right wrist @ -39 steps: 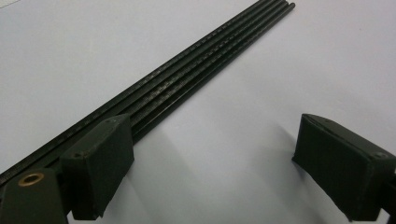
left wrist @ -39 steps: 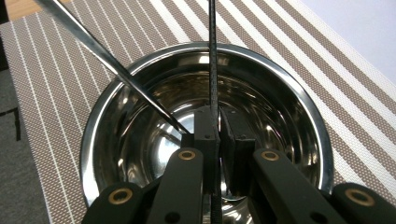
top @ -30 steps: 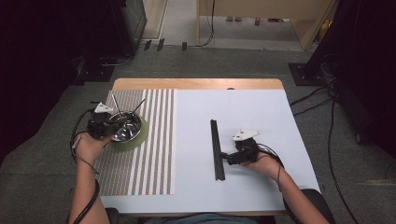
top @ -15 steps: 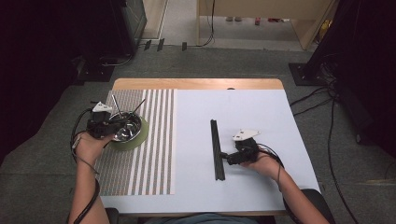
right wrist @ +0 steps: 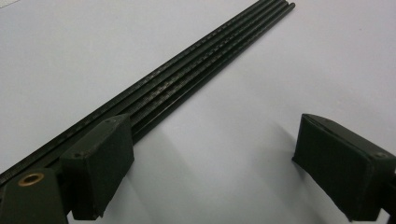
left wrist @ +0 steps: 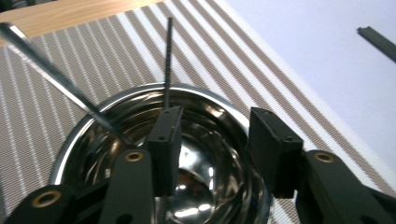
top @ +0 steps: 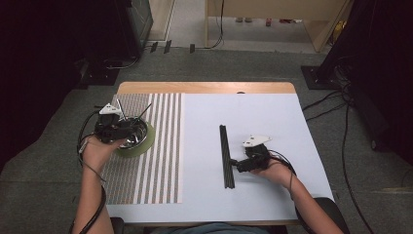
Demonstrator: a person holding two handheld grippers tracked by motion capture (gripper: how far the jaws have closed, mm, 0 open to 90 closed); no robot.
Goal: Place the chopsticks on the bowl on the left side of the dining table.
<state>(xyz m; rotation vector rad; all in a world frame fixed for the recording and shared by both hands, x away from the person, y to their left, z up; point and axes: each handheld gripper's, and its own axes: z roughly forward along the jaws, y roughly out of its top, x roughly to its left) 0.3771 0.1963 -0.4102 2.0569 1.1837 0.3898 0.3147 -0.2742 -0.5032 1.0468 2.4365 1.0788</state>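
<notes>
On the left side of the tabletop [top: 204,200], a striped mat [top: 146,175] lies flat, and a shiny metal bowl [left wrist: 140,116] sits on it on a green ring [top: 148,141]. Two thin sticks lean in the bowl: a silver rod [left wrist: 51,72] and a black stick [left wrist: 168,56]. The left hand-held gripper [left wrist: 215,149] hangs right over the bowl. Its jaws have just been opening, and now they stand partly apart with nothing between them (the black stick rests against the outside of the left jaw, not inside). So this step looks like letting go: the black stick has been dropped into the bowl.

Over on the white part of the tabletop lies a bundle of long black sticks [top: 225,156], side by side. The right hand-held gripper [right wrist: 215,172] rests just beside them, low on the table. Its jaws are wide apart and hold nothing, though one jaw sits against the bundle.

Next, I think one more stick has to be picked from the bundle. That calls for sliding the jaws around just one thin stick, squeezing gently, and lifting it without rolling the others away.
</notes>
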